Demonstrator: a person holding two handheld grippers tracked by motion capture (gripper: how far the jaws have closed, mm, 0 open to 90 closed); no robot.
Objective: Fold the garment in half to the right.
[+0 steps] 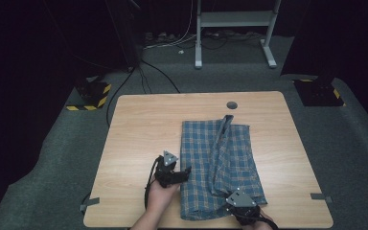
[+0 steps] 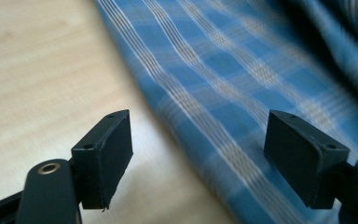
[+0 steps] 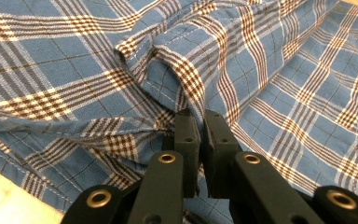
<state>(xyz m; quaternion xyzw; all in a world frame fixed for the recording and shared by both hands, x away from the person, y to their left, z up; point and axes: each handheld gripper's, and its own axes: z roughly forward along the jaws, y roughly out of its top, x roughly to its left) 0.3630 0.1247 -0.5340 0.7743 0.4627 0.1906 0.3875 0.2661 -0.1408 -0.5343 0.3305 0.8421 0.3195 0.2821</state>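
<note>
A blue plaid cloth lies folded and rumpled on the right half of the wooden table. My left gripper hovers at the cloth's left edge and points right. In the left gripper view, that left gripper is open, one jaw over bare wood, the other over the cloth. My right gripper is at the cloth's near right corner. The right gripper view shows the right gripper shut on a raised fold of the cloth.
A round cable hole sits in the table's far edge. Tape marks stick at the near corners. Beyond the table stand a white desk frame, floor cables and two yellow-black striped bases.
</note>
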